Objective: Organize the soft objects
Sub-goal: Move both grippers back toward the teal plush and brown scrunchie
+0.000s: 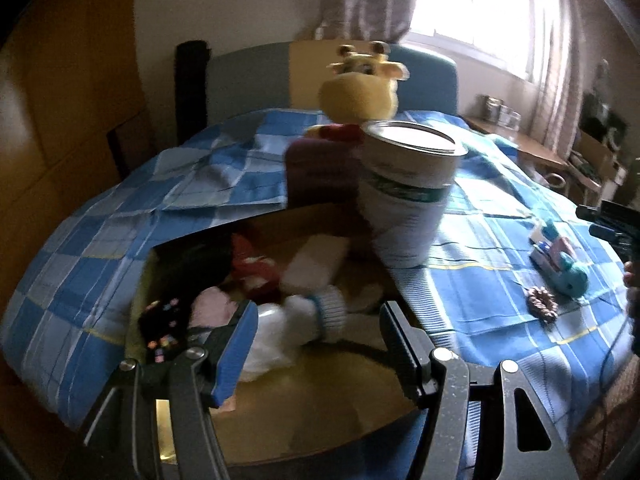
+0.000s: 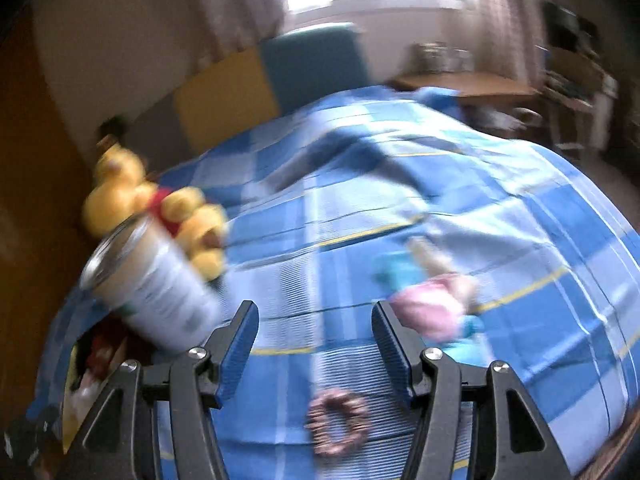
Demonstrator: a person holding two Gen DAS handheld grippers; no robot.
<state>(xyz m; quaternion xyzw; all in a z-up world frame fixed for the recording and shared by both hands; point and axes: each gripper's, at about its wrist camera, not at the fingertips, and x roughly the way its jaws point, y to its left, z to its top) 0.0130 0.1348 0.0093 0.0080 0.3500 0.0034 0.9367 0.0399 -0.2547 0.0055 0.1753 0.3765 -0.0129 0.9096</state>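
Note:
A cardboard box (image 1: 304, 396) lies open on the blue checked bedspread (image 1: 120, 216), holding a white sock (image 1: 312, 316), a red toy (image 1: 252, 268), a pink cloth (image 1: 212, 304) and a black item. My left gripper (image 1: 316, 344) is open and empty over the box. My right gripper (image 2: 316, 340) is open and empty above a brown scrunchie (image 2: 338, 422); the view is blurred. A teal and pink plush toy (image 2: 436, 308) lies just right of it, also in the left wrist view (image 1: 564, 268). A yellow giraffe plush (image 1: 360, 88) sits behind a tin can (image 1: 408, 192).
The tin can (image 2: 156, 284) stands at the box's far corner beside the giraffe plush (image 2: 160, 212). A blue and yellow headboard (image 1: 424, 76) and a bright window (image 1: 476, 12) are behind. A wooden side table (image 1: 520, 140) with jars stands at the right.

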